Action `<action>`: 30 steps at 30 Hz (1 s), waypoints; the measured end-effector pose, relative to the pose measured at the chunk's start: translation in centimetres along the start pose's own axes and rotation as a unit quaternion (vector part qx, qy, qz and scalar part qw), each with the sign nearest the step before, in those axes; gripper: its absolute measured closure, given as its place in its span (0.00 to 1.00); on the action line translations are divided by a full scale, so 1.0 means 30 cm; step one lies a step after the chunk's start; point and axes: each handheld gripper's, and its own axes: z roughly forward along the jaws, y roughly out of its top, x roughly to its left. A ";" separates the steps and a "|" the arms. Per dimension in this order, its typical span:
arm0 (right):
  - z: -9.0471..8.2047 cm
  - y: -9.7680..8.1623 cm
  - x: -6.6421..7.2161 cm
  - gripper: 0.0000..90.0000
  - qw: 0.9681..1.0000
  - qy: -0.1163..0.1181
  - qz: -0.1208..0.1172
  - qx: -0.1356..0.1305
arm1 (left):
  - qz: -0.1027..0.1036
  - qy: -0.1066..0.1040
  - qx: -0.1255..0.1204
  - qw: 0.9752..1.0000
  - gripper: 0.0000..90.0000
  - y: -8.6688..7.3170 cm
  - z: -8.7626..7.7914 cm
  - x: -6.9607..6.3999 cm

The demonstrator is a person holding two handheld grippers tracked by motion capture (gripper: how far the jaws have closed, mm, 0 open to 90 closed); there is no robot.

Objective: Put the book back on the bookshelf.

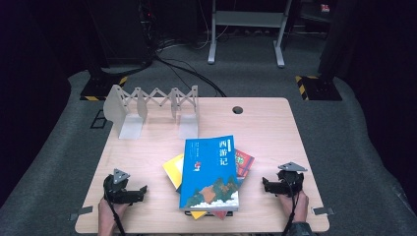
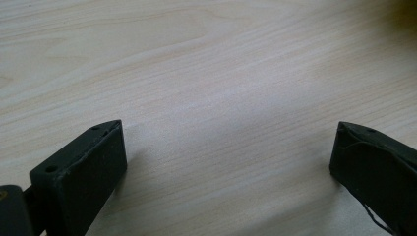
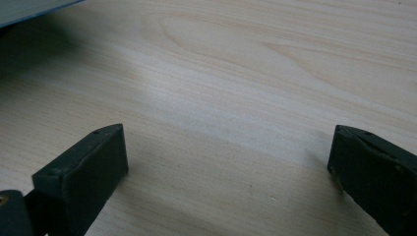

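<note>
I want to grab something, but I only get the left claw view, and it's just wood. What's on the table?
Observer: A pile of books lies mid-table, to the right of your left claw.
Operator: What's on top?
Observer: A blue book, with a yellow one and a red one peeking out underneath.
Operator: Anything else?
Observer: A white folding rack stands empty at the far left of the table.
</note>
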 end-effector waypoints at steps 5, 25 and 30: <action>0.000 0.000 0.001 0.01 1.000 -0.001 0.002 -0.001 | 0.000 0.000 -0.001 1.000 0.01 0.000 0.000 0.000; -0.017 0.015 -0.029 0.02 1.000 0.025 0.010 0.001 | 0.000 -0.001 0.002 1.000 0.02 0.001 -0.002 0.001; -0.071 0.041 -0.034 0.02 0.998 0.052 0.023 -0.018 | 0.000 -0.001 0.001 1.000 0.02 0.001 -0.002 0.001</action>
